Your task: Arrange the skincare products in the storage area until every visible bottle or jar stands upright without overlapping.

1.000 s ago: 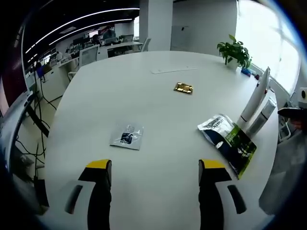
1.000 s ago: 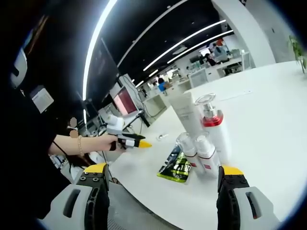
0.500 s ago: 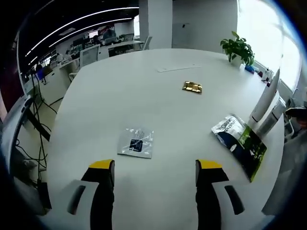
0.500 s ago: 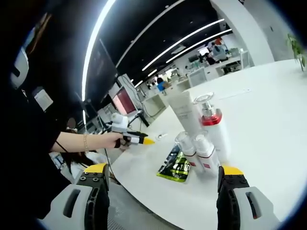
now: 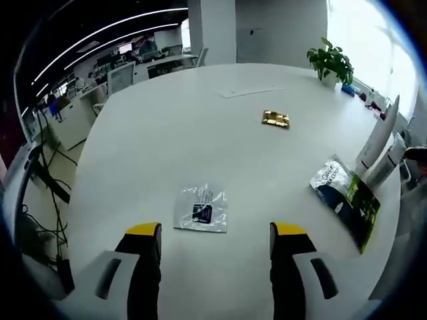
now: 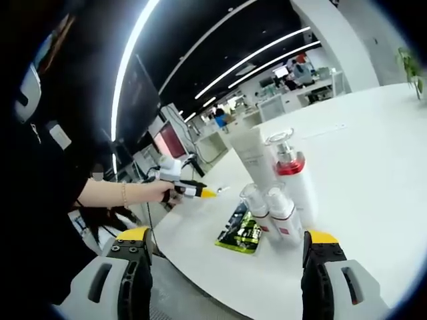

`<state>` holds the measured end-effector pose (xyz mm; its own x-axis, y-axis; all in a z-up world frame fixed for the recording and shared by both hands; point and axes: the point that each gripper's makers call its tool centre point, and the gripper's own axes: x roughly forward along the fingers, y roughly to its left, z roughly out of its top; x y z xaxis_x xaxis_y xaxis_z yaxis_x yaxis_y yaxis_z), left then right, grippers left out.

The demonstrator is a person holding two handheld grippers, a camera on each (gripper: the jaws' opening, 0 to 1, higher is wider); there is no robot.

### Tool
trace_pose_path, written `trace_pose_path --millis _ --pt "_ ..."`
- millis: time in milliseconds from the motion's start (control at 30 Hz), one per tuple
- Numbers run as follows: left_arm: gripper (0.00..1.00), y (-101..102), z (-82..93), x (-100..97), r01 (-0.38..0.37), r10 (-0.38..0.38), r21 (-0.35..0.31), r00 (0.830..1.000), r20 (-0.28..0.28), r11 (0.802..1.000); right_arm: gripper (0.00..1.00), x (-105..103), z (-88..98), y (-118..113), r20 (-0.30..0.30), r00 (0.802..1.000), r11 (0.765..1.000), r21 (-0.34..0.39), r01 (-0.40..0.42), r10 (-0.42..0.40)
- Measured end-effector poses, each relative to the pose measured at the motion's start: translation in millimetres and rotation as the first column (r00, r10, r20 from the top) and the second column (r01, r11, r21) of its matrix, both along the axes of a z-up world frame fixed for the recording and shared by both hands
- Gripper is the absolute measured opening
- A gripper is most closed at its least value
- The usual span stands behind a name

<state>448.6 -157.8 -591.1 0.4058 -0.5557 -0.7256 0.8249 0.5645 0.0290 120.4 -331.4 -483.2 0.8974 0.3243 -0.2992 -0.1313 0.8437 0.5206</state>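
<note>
**Both grippers empty, products clustered at the table edge**

A large white table (image 5: 200, 133) is sitting in an open-plan office, with desks and ceiling light strips behind it. Nearest in the left gripper view, the left gripper (image 5: 210, 247) is hovering over the tabletop with its jaws wide apart and nothing between them. Just beyond them a clear sachet (image 5: 201, 209) is lying flat; farther off a small gold packet (image 5: 275, 119) is resting, and at the far edge a potted plant (image 5: 330, 61) is standing.

In the right gripper view, the right gripper (image 6: 227, 263) is also spread open and empty, held short of the table edge. Ahead of it two small pump bottles (image 6: 270, 213) are standing just beside a green pouch (image 6: 240, 233) that is lying flat. Behind them a taller pump bottle with a red collar (image 6: 293, 180) and a white tube (image 6: 248, 160) are standing upright, close together.

This looks like the approach step, with nothing grasped. The next move probably calls for reaching a flat-lying item and closing on it without knocking the bottles.

Whether the bottles touch one another is hard to tell. In the left gripper view the cluster is cut off at the edge.
</note>
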Motion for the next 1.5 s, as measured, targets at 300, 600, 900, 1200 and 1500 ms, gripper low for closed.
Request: trace_pose_path --millis 300,600,900,1200,1500 --pt "0.56 -10 -6.4 7.9 0.000 0.000 0.008 1.000 -0.031 1.000 0.97 0 -1.2 -1 -0.005 1.000 1.000 0.003 0.003 -0.003" --pt "0.52 -15 -15.2 18.8 0.033 -0.030 0.055 0.998 -0.052 0.998 0.97 1 -0.9 -3 -0.003 1.000 1.000 0.007 0.017 -0.017" --pt "0.50 -18 -17.4 17.8 0.050 -0.045 0.090 0.998 -0.052 0.995 0.97 0 -2.2 -4 -0.009 1.000 1.000 0.008 0.017 -0.017" --pt "0.49 -14 -25.6 21.0 0.052 -0.043 0.108 0.996 -0.081 0.993 0.97 0 -4.0 -2 -0.020 1.000 1.000 0.010 0.011 -0.011" --pt "0.52 -13 -28.2 24.4 0.066 -0.052 0.124 0.992 -0.113 0.990 0.96 0 -5.3 -2 -0.024 1.000 1.000 0.014 0.007 -0.006"
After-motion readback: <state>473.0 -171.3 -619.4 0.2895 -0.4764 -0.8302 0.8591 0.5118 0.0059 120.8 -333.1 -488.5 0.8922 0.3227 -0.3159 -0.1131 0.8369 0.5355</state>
